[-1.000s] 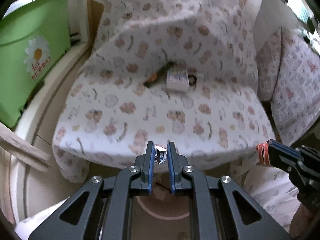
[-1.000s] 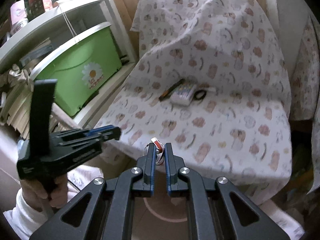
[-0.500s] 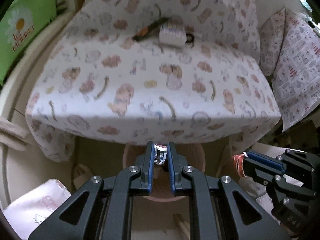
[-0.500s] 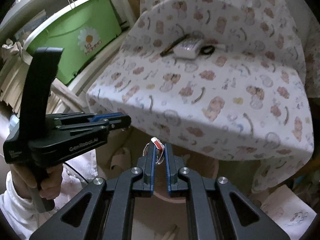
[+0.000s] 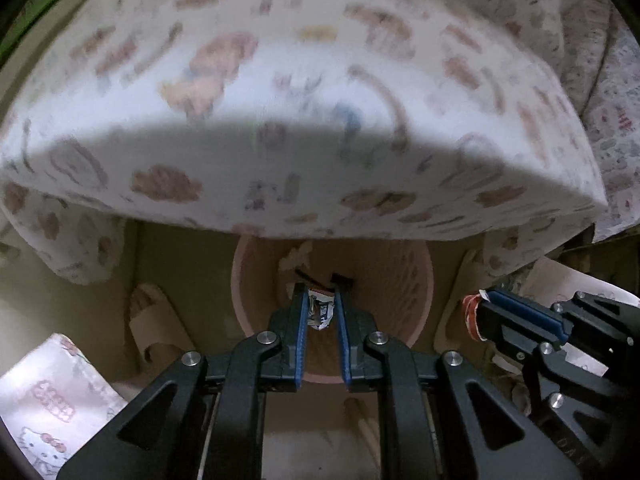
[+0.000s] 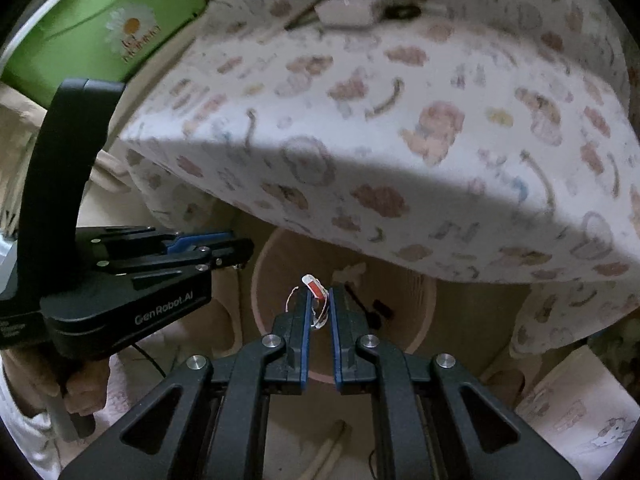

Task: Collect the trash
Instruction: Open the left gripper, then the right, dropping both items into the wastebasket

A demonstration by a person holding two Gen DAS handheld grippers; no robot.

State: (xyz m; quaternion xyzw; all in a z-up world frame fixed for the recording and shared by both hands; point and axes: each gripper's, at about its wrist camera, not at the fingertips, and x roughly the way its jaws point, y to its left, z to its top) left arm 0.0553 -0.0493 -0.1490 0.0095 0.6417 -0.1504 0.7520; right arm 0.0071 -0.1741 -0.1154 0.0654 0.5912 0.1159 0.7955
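Both handheld grippers point steeply down over a pink wastebasket (image 5: 420,312) tucked under the near edge of a chair draped in a patterned sheet (image 5: 304,120). The left gripper (image 5: 321,300) is clamped on a crumpled printed wrapper (image 5: 321,313); the right gripper (image 6: 319,300), just to its right, pinches a red-and-white scrap (image 6: 316,289). Both scraps hang above the basket's mouth. A beige slipper (image 5: 154,324) lies left of the basket on the floor.
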